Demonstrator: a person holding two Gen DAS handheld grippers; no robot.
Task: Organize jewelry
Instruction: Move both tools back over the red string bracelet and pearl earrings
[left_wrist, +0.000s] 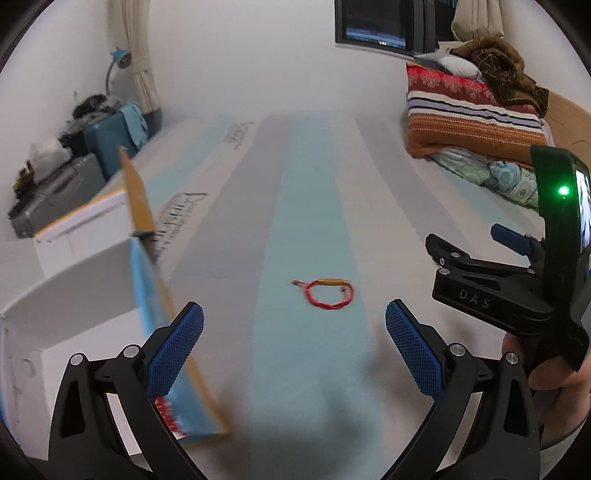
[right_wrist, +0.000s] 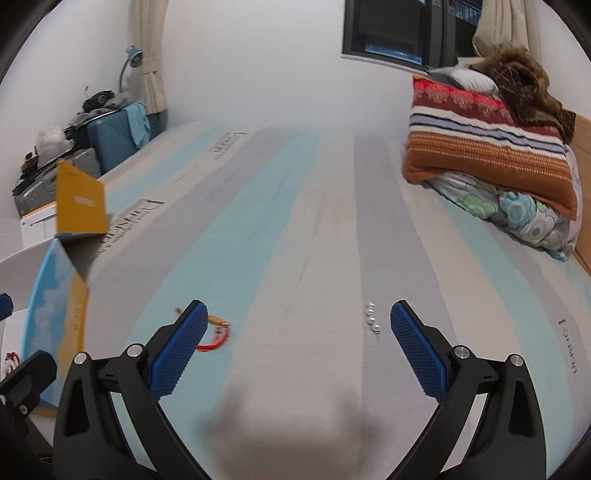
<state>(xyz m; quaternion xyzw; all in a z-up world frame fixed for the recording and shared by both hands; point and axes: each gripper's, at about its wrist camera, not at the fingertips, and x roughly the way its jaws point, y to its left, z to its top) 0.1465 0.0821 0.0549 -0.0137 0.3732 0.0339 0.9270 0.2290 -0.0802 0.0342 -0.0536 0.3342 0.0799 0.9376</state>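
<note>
A red cord bracelet with a gold tube (left_wrist: 327, 293) lies on the striped mattress (left_wrist: 306, 192), ahead of my open, empty left gripper (left_wrist: 295, 332). In the right wrist view the bracelet (right_wrist: 214, 334) is partly hidden behind the left finger of my open, empty right gripper (right_wrist: 295, 332). A short string of pearl beads (right_wrist: 371, 318) lies just left of that gripper's right finger. An open blue and yellow box (left_wrist: 162, 295) stands at the left, its flap up; it also shows in the right wrist view (right_wrist: 59, 295). The right gripper (left_wrist: 480, 273) shows at the right of the left wrist view.
Folded blankets and a pillow (right_wrist: 491, 155) are stacked at the far right of the mattress. A white box (left_wrist: 74, 266) sits beside the open box. Suitcases and clutter (left_wrist: 74, 155) stand against the far left wall.
</note>
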